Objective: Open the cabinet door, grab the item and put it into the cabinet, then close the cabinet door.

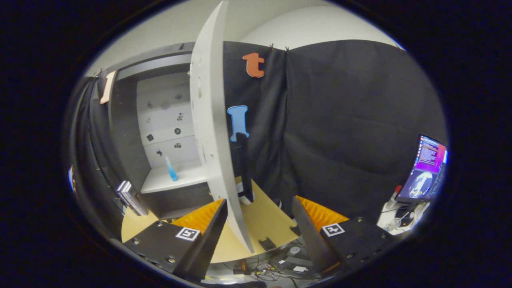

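Gripper [260,216]: fingers spread wide, nothing pinched; the lower edge of the door passes between them, closer to the left finger, contact not discernible.
Cabinet door [210,120]: tall flat pale-grey panel, swung open and seen nearly edge-on, hinged on the right side of the opening.
Cabinet [124,132]: dark-framed box with a pale-grey back wall carrying small dark marks; stands on a tan round tabletop [264,224].
Item [171,169]: slim blue translucent cone-shaped piece, pale at the tip, upright on the white cabinet floor [164,182], left of the open door and well beyond the fingers.
Task stage: item already inside; closing the door judged to be the remaining step.
Door handling: judged rigid, light to moderate in weight, smooth-faced and likely slippery under the pads; swings on hinges, so needs a push more than a grip.
Hold point on door: free lower edge near the fingers, or the flat outer face away from the hinge line for best leverage.
Item handling: judged light, hard plastic, narrow-based, easily toppled by a door slam or shelf jolt.
Hold point on item, if re-seating is needed: the wider lower body, fingers across the cone, not the thin tip.
Other objects: striped flat box [130,196] left of the cabinet; lit monitor [426,168] far right; cables [268,268] below the tabletop.
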The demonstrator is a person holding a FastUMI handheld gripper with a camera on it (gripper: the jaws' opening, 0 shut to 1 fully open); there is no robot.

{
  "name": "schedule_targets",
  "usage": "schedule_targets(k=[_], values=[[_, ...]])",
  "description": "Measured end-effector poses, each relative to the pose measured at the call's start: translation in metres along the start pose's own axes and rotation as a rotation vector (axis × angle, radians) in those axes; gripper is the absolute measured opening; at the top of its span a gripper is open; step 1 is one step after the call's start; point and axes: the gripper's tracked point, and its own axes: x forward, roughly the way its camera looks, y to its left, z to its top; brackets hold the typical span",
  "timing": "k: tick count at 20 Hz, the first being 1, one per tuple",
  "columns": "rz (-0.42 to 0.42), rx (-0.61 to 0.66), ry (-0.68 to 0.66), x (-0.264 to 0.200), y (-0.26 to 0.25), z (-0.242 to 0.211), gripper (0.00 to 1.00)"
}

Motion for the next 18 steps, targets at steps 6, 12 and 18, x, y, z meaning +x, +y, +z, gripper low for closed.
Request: schedule_targets(k=[6, 12, 18], values=[[-0.054, -0.010, -0.085, 0.035, -0.006, 0.029, 0.95], [0.005, -0.049, -0.092, 0.039, 0.003, 0.033, 0.94], [0.144, -0.069, -0.072, 0.022, 0.040, 0.027, 0.94]])
